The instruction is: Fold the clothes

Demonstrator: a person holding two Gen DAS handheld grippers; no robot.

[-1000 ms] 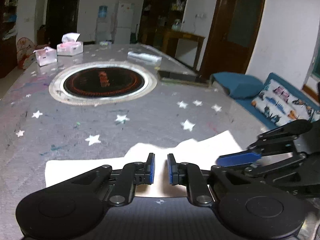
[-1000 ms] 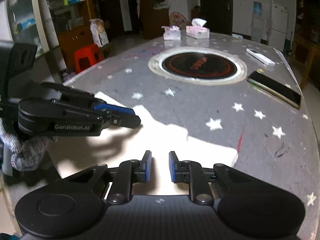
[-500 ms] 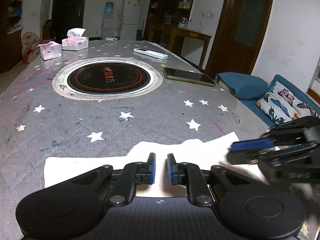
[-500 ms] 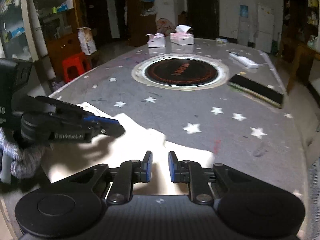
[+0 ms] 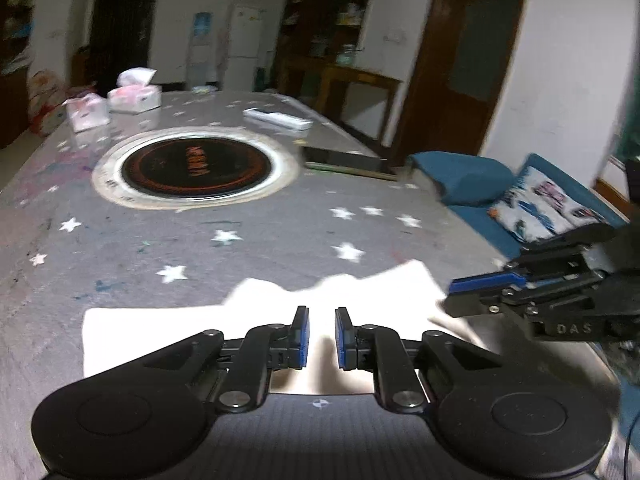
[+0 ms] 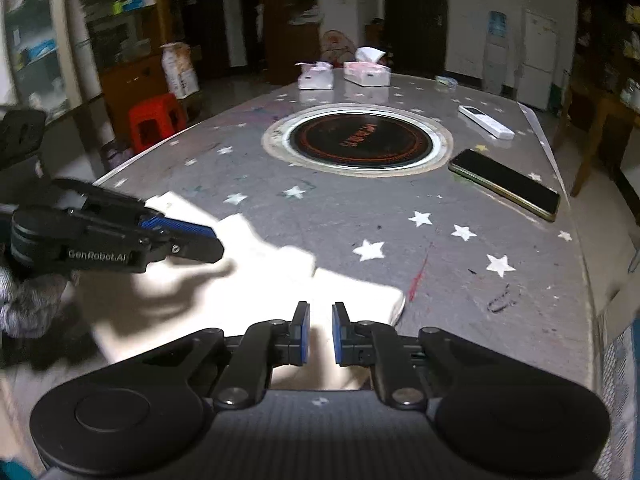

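Note:
A white garment (image 5: pixel 168 328) lies flat on the near edge of the grey star-patterned table; it also shows in the right wrist view (image 6: pixel 256 292). My left gripper (image 5: pixel 321 338) hovers over the garment's middle with a narrow gap between its blue pads and nothing in it. It appears from the side in the right wrist view (image 6: pixel 200 240). My right gripper (image 6: pixel 320 332) hovers over the garment's right part, its pads also slightly apart and empty. It shows at the right of the left wrist view (image 5: pixel 472 292), by the garment's right corner.
A round inset cooktop (image 6: pixel 360 144) sits mid-table. A phone (image 6: pixel 504 184), a white remote (image 6: pixel 486 122) and two tissue boxes (image 6: pixel 366 72) lie beyond. A blue sofa with a patterned cushion (image 5: pixel 536 208) stands right of the table; a red stool (image 6: pixel 156 118) stands to the left.
Both grippers have shifted slightly over the garment, and the right gripper has come in to its right corner. The pad gaps are unchanged. The garment lies as before.

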